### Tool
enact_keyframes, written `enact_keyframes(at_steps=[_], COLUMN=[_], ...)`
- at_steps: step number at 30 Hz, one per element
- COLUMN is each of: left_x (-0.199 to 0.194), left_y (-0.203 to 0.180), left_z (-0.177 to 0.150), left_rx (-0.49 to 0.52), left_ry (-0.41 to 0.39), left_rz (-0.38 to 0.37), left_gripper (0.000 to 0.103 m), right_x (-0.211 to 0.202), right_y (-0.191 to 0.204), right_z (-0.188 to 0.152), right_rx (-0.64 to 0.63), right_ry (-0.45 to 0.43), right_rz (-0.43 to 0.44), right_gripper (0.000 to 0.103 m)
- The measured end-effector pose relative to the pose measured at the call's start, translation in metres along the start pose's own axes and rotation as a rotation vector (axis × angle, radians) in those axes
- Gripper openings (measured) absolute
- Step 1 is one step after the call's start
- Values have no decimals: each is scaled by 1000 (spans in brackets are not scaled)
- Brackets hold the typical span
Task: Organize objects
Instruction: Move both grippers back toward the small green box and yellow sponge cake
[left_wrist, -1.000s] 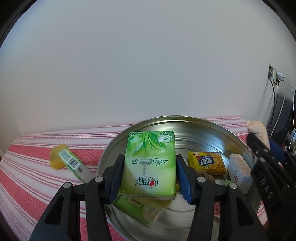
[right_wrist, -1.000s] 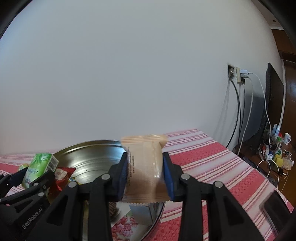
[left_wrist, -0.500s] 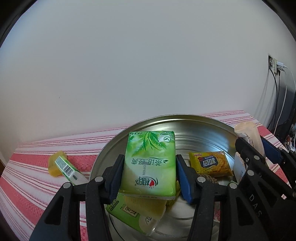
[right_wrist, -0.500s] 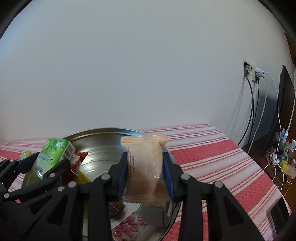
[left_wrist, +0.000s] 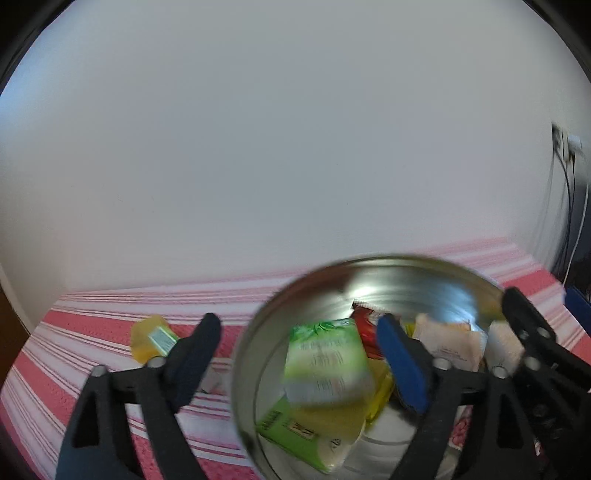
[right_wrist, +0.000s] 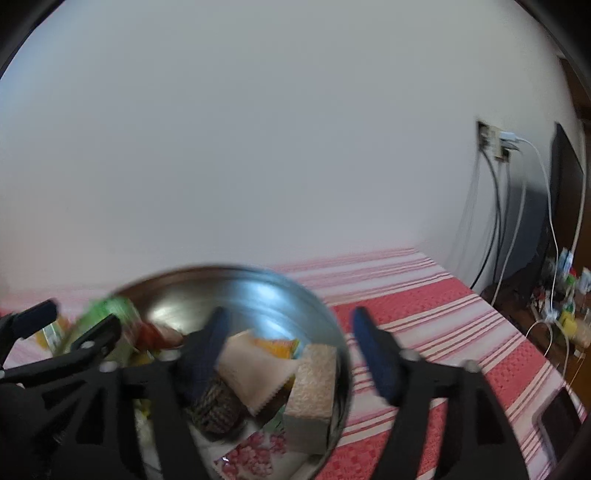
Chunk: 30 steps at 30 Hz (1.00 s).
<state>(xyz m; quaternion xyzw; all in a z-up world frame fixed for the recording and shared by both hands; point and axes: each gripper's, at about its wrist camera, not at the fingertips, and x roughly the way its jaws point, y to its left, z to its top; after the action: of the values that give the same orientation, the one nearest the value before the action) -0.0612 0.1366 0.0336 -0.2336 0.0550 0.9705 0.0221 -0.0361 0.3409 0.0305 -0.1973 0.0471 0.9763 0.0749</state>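
Both grippers hang over a round metal tin (left_wrist: 247, 354) on a bench covered with a red and white striped cloth (left_wrist: 92, 332).

The left gripper (left_wrist: 299, 343) has just been opening and its jaws now stand wide apart, gripping nothing. A green pack (left_wrist: 325, 358) lies between them, clear of both pads, blurred and tilted on top of the pile in the tin. It rests over a yellow-green pack (left_wrist: 310, 435) at the near side. A red wrapper (left_wrist: 364, 325) shows just behind the green pack.

The right gripper (right_wrist: 291, 347) has also just been opening; its jaws are spread, one finger over the tin, the other outside its right rim. The beige packet (right_wrist: 255, 369) lies loose in the tin near the left finger, corner down among the other things, and no pad presses on it. Just right of it stands a pale block (right_wrist: 314, 384) against the tin's right wall. A dark braided thing (right_wrist: 214, 410) sits near the beige packet, and a pink flowered pack (right_wrist: 255, 450) lies at the near edge.

On the cloth left of the tin lies a yellow packet (left_wrist: 151, 339), well apart from the pile.

At far right, cables (right_wrist: 495, 221) hang from a wall socket (right_wrist: 493, 142).
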Motion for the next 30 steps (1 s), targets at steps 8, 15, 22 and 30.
enact_keyframes(at_steps=[8, 15, 22, 30], left_x=[-12, -25, -31, -28], left_y=[22, 41, 86, 136], left_z=[-8, -13, -30, -48], left_rx=[-17, -23, -39, -41], left_ry=[1, -1, 0, 19], left_rz=[-25, -3, 30, 116], left_gripper=[98, 98, 98, 98], right_x=[-21, -22, -33, -41], right_y=[-9, 6, 13, 44], right_z=[0, -5, -8, -13], right_rx=[80, 46, 61, -8], right_ry=[-124, -150, -165, -143], right_rz=[2, -24, -77, -122], right_gripper=[103, 103, 103, 103])
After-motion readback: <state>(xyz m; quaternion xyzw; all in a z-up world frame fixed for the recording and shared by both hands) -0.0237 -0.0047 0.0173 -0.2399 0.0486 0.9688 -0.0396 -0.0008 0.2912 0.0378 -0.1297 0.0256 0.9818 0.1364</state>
